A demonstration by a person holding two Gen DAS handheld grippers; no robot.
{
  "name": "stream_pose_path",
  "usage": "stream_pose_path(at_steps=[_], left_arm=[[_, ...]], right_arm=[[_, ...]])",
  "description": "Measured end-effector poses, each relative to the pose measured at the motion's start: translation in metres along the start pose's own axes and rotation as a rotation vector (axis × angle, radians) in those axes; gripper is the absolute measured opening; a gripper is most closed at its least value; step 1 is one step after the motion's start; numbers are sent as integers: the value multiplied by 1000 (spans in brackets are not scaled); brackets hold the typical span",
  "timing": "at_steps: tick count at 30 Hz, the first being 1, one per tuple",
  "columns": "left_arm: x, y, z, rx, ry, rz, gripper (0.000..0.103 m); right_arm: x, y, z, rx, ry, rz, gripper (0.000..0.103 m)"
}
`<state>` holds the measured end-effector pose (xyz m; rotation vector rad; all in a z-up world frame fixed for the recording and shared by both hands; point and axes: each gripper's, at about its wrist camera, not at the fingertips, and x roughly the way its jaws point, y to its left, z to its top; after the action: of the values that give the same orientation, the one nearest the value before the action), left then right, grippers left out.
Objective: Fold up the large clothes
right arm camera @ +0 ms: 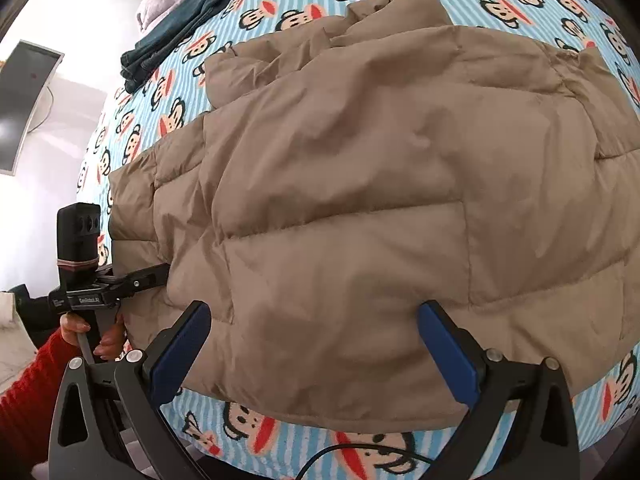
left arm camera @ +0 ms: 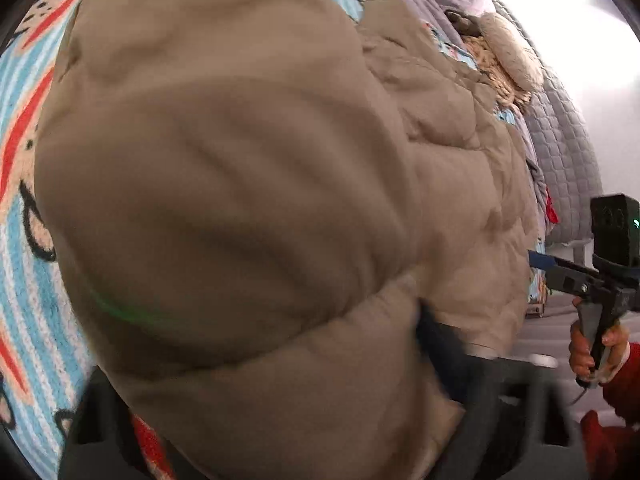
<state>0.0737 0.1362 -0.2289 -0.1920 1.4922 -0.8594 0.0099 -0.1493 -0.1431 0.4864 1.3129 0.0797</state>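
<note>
A tan puffer jacket (right arm camera: 360, 200) lies spread on the bed's monkey-print sheet (right arm camera: 280, 12). In the right wrist view my right gripper (right arm camera: 314, 306) stands open over the jacket's near hem, its blue pads (right arm camera: 184, 344) wide apart and clear of the fabric. My left gripper (right arm camera: 164, 271) reaches into the jacket's left edge, held by a hand in a red sleeve (right arm camera: 32, 380). In the blurred left wrist view a thick fold of the jacket (left arm camera: 240, 200) fills the gap of the left gripper (left arm camera: 260, 344) and covers much of both fingers. The right gripper (left arm camera: 538, 260) shows at the right.
Folded dark jeans (right arm camera: 188, 12) lie at the bed's far left corner. A grey quilt (left arm camera: 560, 140) and a fluffy cream item (left arm camera: 508, 52) sit along the far side. A dark panel (right arm camera: 28, 100) stands off the bed. A black cable (right arm camera: 340, 450) hangs at the near edge.
</note>
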Motion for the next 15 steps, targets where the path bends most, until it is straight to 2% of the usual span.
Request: stream_pose_path(at_steps=[1, 2, 5, 7, 9, 10, 11, 13, 15], left_arm=[[0, 2, 0, -28, 14, -68, 42], [-1, 2, 0, -40, 12, -86, 36], [-7, -5, 0, -37, 1, -93, 28], [-13, -9, -1, -48, -9, -104, 26], [-20, -14, -2, -56, -17, -109, 25], [-24, -18, -2, -60, -22, -111, 25], [-29, -23, -3, -64, -27, -111, 25], [-37, -34, -3, -71, -36, -114, 25], [-46, -48, -1, -78, -44, -114, 25]], right_arm=[[0, 0, 0, 0, -4, 2, 103], [-1, 1, 1, 0, -7, 5, 103], [-2, 2, 4, 0, -18, 6, 103], [-5, 1, 6, 2, -34, 6, 103], [-8, -1, 8, 6, -62, 9, 98], [-9, -2, 9, 7, -72, 9, 82], [-9, -3, 11, 9, -79, 2, 46], [-7, -7, 14, 22, -95, -4, 11], [-1, -15, 20, 38, -106, 23, 10]])
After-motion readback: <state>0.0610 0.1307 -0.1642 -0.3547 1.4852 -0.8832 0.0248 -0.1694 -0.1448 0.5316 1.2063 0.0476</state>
